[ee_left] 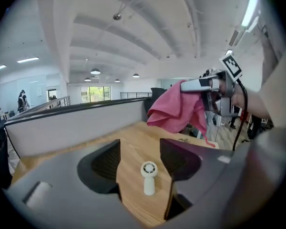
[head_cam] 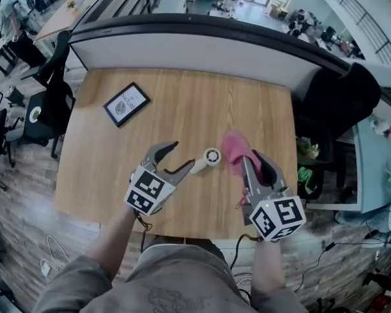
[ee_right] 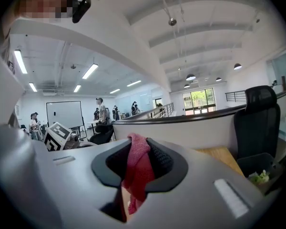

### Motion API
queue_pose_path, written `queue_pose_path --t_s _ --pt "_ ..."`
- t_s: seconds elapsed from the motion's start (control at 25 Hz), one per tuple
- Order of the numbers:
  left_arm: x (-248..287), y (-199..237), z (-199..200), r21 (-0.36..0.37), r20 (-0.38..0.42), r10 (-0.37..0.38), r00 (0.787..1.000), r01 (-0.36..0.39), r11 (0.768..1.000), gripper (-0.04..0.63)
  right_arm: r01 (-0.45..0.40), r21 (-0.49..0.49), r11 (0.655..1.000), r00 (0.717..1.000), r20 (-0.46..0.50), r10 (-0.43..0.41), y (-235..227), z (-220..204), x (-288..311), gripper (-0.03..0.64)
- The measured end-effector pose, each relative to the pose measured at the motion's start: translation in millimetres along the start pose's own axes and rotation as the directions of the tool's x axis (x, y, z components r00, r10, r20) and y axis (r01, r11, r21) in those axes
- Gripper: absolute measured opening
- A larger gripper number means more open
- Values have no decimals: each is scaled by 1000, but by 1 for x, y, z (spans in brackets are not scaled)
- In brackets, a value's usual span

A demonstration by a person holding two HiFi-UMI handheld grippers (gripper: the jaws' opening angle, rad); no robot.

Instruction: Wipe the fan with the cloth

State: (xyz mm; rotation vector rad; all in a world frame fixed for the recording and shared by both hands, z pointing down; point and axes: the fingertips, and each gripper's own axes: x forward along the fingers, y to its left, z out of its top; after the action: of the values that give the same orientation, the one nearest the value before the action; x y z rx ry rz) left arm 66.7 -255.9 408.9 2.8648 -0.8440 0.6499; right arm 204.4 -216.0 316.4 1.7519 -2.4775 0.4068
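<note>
Pink cloth (head_cam: 233, 150) is pinched tight in the right gripper (head_cam: 251, 158) and hangs off its jaws. The left gripper (head_cam: 184, 154) is spread wide with nothing in it. Fan (head_cam: 208, 158) lies flat on the table (head_cam: 182, 96) between the two, and neither looks to be touching it. My worry is that it looks small and light, so a one-handed wipe would probably just shove it around, maybe off the near edge. Cloth is only held by a bunch, so it could slip out mid-wipe too. Left gripper view frames the fan's grille between its jaws and shows the cloth dangling, while right gripper view misses the fan entirely and only shows the pinch
</note>
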Motion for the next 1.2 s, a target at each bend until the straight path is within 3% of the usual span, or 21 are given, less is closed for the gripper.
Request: queue_pose_path --t_s 0.2,0.48,0.6,0.8,1.08,1.2 --pt "-37 6 56 53 122 40 992 -47 998 224 13 -33 999 991 132 -8 18 54 -28 71" --pt "-83 -4 114 62 255 44 966 -61 996 160 51 -96 994 965 261 -24 37 106 -73 70" --pt "-102 -7 129 28 293 71 954 -82 996 118 65 -110 992 957 288 -31 41 113 -87 69" --pt "-126 -13 137 14 327 79 942 -88 996 112 80 -125 989 955 293 -40 46 112 -100 69" --pt "-133 -18 124 -10 286 76 955 -76 997 74 75 -132 988 968 247 -41 53 101 -104 69" --pt "-133 -18 119 -7 323 77 943 -79 997 44 62 -126 990 978 206 -35 56 85 -103 69"
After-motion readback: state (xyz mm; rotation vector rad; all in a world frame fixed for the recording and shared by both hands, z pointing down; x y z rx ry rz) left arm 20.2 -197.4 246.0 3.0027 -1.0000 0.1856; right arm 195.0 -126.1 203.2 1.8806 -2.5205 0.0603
